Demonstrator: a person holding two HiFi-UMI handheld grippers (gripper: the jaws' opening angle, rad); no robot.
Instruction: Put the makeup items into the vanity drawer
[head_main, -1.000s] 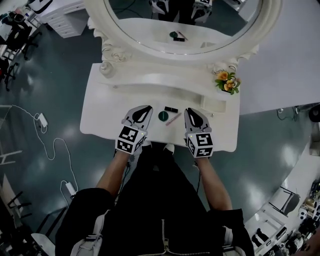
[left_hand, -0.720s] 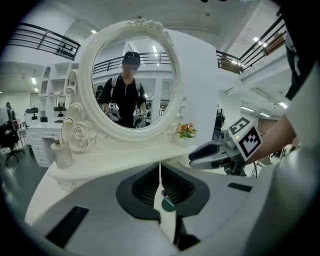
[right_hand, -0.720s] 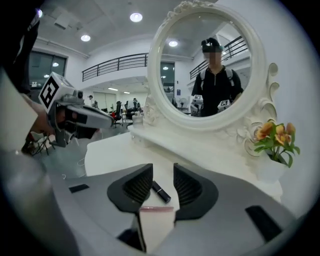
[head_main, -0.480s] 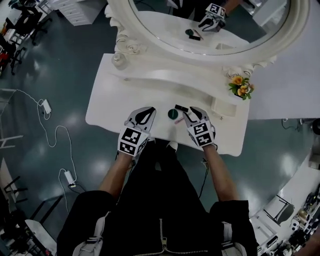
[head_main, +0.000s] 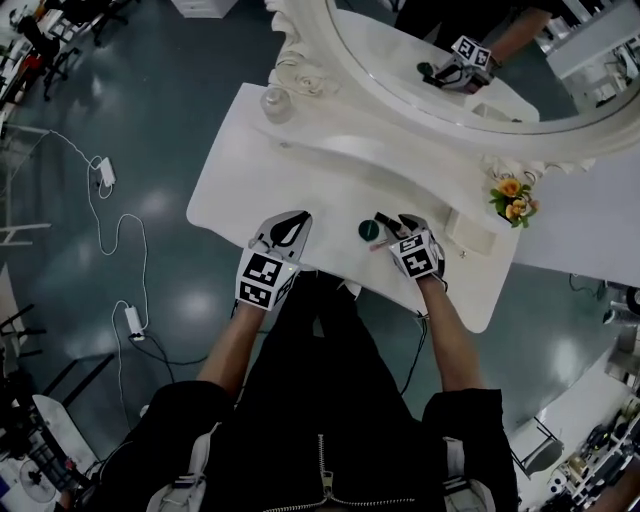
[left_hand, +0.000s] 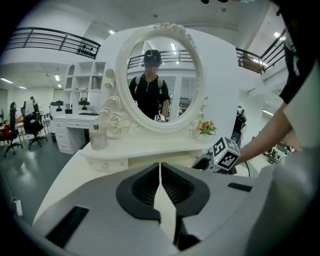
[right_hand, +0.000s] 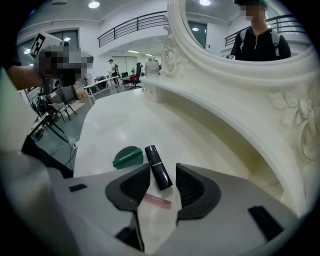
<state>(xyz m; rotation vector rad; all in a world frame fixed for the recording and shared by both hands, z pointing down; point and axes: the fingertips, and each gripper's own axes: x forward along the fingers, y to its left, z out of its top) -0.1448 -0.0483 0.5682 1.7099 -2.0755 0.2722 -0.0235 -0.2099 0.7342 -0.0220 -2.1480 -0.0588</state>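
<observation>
Floor, far left of green compact (head_main: 369, 230): white cable w/ adapter (head_main: 104, 172), loose on the dark floor.

Bench (head_main: 255, 170): white vanity top. Glass bottle (head_main: 275, 101) at the back-left corner, well apart from the compact.

Left hand-held gripper (left_hand: 160, 170): left of the compact, near it, over the bench's front edge. Jaws clenched tip to tip, nothing btwn them. Marker cube faces up in the head view.

Compact: round, green lid, lies flat on the bench near the front edge, about mid-width.

Black lipstick (right_hand: 158, 167): on its side just right of the compact, far end close to the compact's rim; touching or not, can't tell.

Pink stick (right_hand: 157, 201): thin, flat on the bench, right of the compact and on the person's side of the lipstick, low btwn the right jaws.

Right hand-held gripper (right_hand: 162, 173): just right of the compact, tipped steeply down at the bench. Released. Jaws have just been opening and stand apart, one each side of the lipstick, pads clear of it. Lipstick rests on the bench, not lifted.

Mirror (head_main: 400, 45): oval, ornate white frame, behind the compact; glass shows the right marker cube and the items in reflection.

Flowers (head_main: 512, 193): orange/yellow bunch, well right of the compact, at the foot of the mirror frame.

All three makeup items are out on the bench top.
</observation>
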